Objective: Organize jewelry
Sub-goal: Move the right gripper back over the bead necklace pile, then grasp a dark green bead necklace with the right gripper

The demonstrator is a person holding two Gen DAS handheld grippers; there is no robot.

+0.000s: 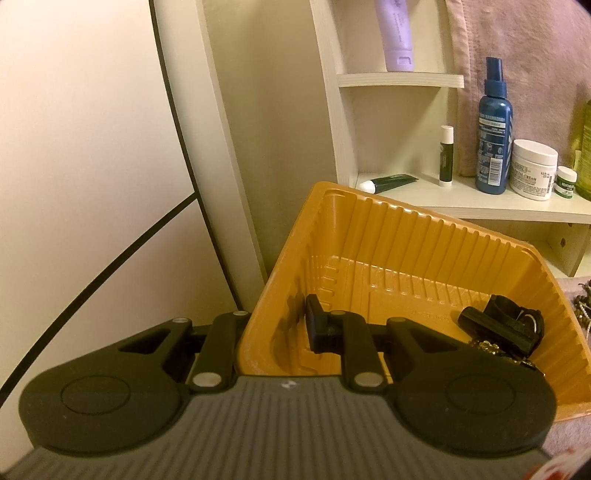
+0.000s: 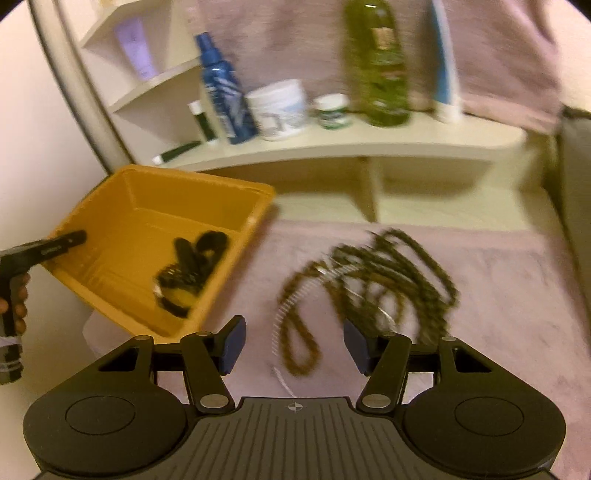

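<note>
An orange plastic tray (image 1: pixel 406 214) (image 2: pixel 207 184) is held tilted by its near left wall. My left gripper (image 1: pixel 275 325) (image 2: pixel 70 238) is shut on that wall, one finger inside and one outside. A person's hand holds its handle at the left edge of the right wrist view. Black jewelry pieces (image 1: pixel 506 325) (image 2: pixel 192 269) lie in the tray's low corner. Right of the tray, a tangle of brown bead necklaces (image 2: pixel 369 280) with a silvery strand lies on the pink cloth (image 2: pixel 480 295). My right gripper (image 2: pixel 293 343) hovers open just in front of the necklaces, nothing between its fingers.
A cream shelf unit (image 2: pixel 332 147) stands behind the tray. It carries a blue spray bottle (image 1: pixel 493 125) (image 2: pixel 225 96), a white cream jar (image 1: pixel 533 170), small jars and tubes, and a tall green bottle (image 2: pixel 380 66). A purple tube (image 1: pixel 397 33) is on an upper shelf.
</note>
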